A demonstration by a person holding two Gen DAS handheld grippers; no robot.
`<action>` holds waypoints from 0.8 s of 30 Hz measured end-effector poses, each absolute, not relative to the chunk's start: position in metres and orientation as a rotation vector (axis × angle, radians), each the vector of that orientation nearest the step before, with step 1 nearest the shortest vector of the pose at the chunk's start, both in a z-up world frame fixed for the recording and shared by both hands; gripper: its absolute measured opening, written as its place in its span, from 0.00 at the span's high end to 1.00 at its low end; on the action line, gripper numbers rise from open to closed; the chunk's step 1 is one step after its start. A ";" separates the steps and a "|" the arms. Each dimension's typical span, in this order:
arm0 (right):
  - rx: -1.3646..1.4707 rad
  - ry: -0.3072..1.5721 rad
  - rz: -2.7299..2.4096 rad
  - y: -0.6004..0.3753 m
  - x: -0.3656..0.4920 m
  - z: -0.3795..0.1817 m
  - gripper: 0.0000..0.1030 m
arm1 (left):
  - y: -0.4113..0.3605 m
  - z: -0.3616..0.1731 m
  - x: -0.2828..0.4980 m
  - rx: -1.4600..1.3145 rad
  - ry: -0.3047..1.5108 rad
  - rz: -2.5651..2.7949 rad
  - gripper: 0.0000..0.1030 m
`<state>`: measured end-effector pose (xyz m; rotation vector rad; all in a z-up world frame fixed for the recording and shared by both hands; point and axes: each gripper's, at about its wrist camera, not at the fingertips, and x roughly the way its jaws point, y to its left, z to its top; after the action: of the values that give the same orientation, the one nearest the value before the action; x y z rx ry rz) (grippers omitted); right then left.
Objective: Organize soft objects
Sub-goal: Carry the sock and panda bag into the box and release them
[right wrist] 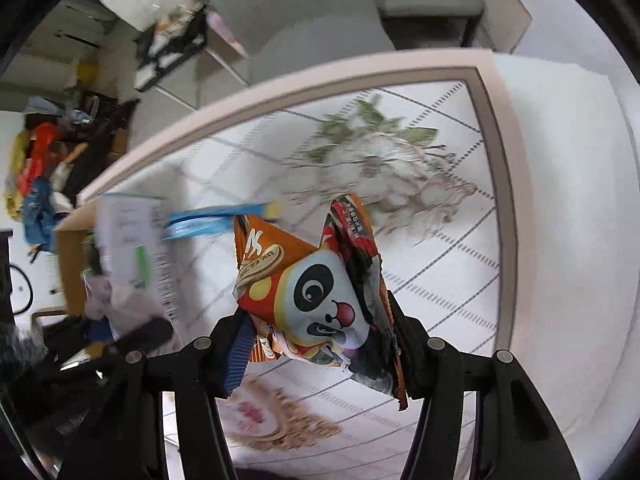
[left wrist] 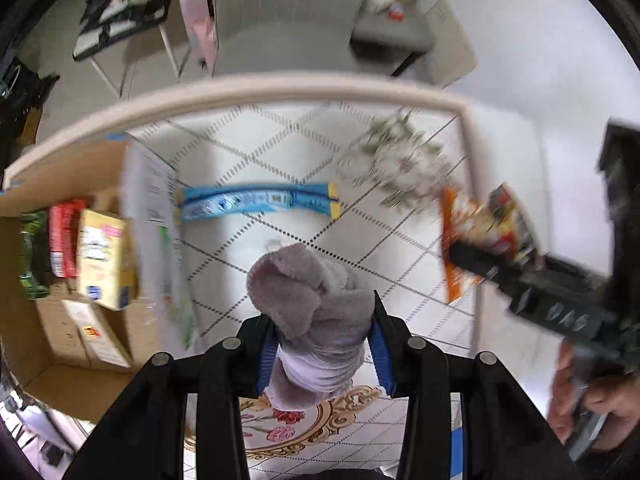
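Note:
My left gripper (left wrist: 322, 344) is shut on a grey plush toy (left wrist: 312, 300) and holds it above the table's patterned cloth (left wrist: 280, 152). My right gripper (right wrist: 320, 344) is shut on orange snack packets with a panda face (right wrist: 316, 292), held above the cloth. The right gripper and its packets (left wrist: 480, 232) also show at the right of the left wrist view. A blue packet (left wrist: 256, 202) lies flat on the cloth ahead. The left gripper with the plush (right wrist: 120, 308) shows blurred at the left of the right wrist view.
An open cardboard box (left wrist: 68, 336) at the table's left holds cartons and packets (left wrist: 100, 256), with a white sheet (left wrist: 152, 216) on its edge. The table's rim (left wrist: 280, 88) runs across the back. Beyond it stand a chair (left wrist: 392, 28) and a rack (left wrist: 124, 12) on the floor.

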<state>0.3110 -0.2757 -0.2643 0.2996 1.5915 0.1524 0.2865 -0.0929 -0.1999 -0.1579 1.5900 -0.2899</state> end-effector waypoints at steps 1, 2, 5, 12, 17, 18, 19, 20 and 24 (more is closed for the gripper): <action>0.303 1.577 0.168 -0.264 0.305 -0.255 0.41 | -0.082 -0.185 0.283 -0.164 1.563 -0.298 0.64; 0.302 1.561 0.183 -0.249 0.298 -0.242 0.41 | -0.070 -0.168 0.279 -0.170 1.535 -0.305 0.64; 0.311 1.532 0.240 -0.210 0.277 -0.216 0.41 | -0.025 -0.133 0.274 -0.179 1.475 -0.321 0.64; 0.297 1.501 0.371 -0.094 0.238 -0.175 0.41 | 0.067 -0.100 0.249 -0.162 1.414 -0.271 0.64; 0.327 1.535 0.402 -0.022 0.224 -0.185 0.41 | 0.137 -0.115 0.233 -0.163 1.434 -0.192 0.64; 0.334 1.546 0.406 -0.007 0.222 -0.190 0.41 | 0.154 -0.122 0.230 -0.161 1.447 -0.176 0.64; 0.330 1.557 0.409 0.007 0.220 -0.195 0.41 | 0.166 -0.125 0.229 -0.154 1.455 -0.161 0.64; 0.322 1.565 0.411 0.020 0.218 -0.200 0.41 | 0.178 -0.132 0.228 -0.142 1.466 -0.145 0.64; 0.289 1.602 0.423 0.066 0.212 -0.220 0.41 | 0.213 -0.168 0.228 -0.123 1.536 -0.104 0.64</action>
<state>0.2124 0.0664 -0.2197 0.2888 1.6016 0.4228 0.2282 0.2134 -0.1682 -0.1226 1.5356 -0.1041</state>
